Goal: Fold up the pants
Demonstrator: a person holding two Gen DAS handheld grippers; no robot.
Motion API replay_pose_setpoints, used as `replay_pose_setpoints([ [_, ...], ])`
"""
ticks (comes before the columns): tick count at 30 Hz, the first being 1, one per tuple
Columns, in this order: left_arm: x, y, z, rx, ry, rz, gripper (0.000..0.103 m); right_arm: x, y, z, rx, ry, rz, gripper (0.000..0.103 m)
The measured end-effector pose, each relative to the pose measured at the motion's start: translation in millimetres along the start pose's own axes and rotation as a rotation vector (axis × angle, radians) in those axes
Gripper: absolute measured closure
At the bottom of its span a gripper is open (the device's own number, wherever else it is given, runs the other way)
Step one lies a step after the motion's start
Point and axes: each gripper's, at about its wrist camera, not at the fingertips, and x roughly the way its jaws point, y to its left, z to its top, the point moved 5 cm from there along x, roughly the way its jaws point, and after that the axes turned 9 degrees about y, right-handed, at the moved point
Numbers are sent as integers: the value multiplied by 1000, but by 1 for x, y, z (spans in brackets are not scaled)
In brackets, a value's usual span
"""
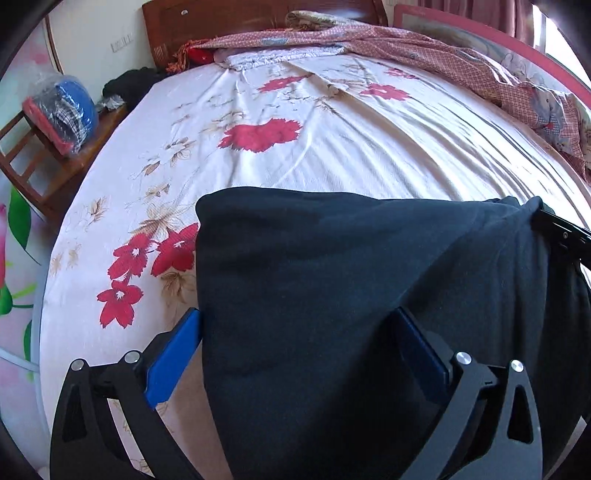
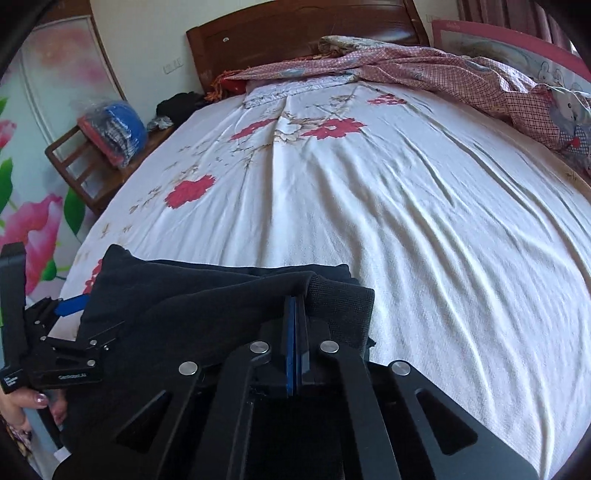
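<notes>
The dark navy pants (image 1: 351,280) lie folded at the near edge of the bed, and they also show in the right wrist view (image 2: 207,306). My left gripper (image 1: 299,321) is open, its blue pads spread wide with the cloth lying between and over them. My right gripper (image 2: 295,299) is shut on a fold of the pants near the ribbed cuff (image 2: 343,299). It shows at the right edge of the left wrist view (image 1: 561,232), at the pants' far right corner. The left gripper shows at the left of the right wrist view (image 2: 70,306).
The bed has a white sheet with red flowers (image 1: 332,147). A red checked blanket (image 1: 461,62) lies bunched along the far and right side. A wooden headboard (image 1: 229,26) stands behind. A wooden chair (image 1: 44,155) with bagged clothes stands left of the bed.
</notes>
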Motion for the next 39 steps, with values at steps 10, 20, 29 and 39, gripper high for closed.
replay_pose_setpoints([
  [10, -19, 2, -11, 0, -19, 21, 2, -36, 11, -9, 62, -89, 66, 103],
  [20, -37, 10, -45, -35, -10, -8, 2, -73, 26, -61, 39, -92, 58, 103],
  [29, -40, 21, -76, -90, 17, -67, 2, -58, 9, -91, 132, -59, 13, 103],
  [39, -60, 21, -86, -53, -5, -36, 2, -80, 21, -83, 132, -90, 22, 98],
])
